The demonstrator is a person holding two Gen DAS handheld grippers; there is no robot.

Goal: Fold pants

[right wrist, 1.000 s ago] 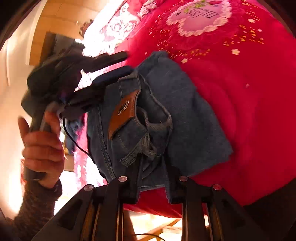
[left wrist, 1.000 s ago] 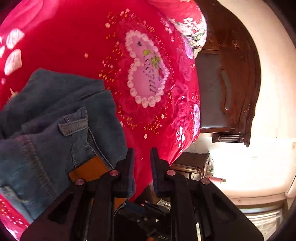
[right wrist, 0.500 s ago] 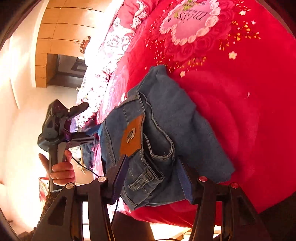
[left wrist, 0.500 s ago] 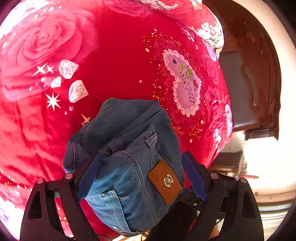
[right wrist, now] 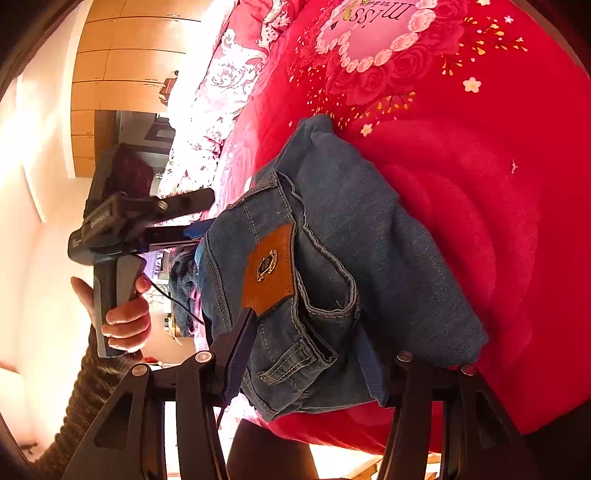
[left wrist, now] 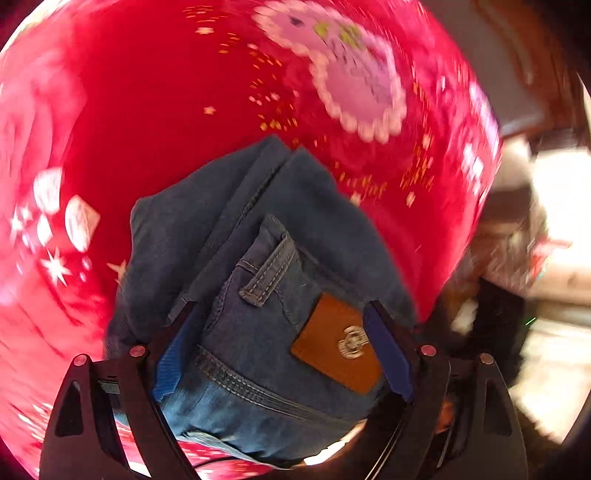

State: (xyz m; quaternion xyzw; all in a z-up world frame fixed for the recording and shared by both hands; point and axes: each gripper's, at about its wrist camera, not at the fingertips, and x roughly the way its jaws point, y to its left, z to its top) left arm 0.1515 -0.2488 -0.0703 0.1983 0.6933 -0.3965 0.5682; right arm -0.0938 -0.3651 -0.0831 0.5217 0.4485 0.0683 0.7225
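Folded blue jeans [left wrist: 258,280] with a brown leather patch [left wrist: 338,343] lie at the near edge of a red bedspread [left wrist: 155,96]. My left gripper [left wrist: 282,347] is open, its fingers on either side of the waistband end. In the right wrist view the jeans [right wrist: 351,236] lie in a thick folded bundle. My right gripper [right wrist: 306,365] is open, its fingers straddling the near corner of the bundle. The left gripper [right wrist: 184,218], held in a hand, also shows there at the jeans' left edge.
The bedspread has a pink heart patch [right wrist: 373,33] further in. White and pink floral bedding [right wrist: 221,96] lies at the far side. A wooden wardrobe [right wrist: 122,62] stands behind. A dark wooden headboard [left wrist: 535,74] and bright floor lie to the right of the bed.
Both grippers went from shut on the jeans' edge to open. They have drawn back a little and the jeans lie folded on the bed. The left view is blurred by motion.
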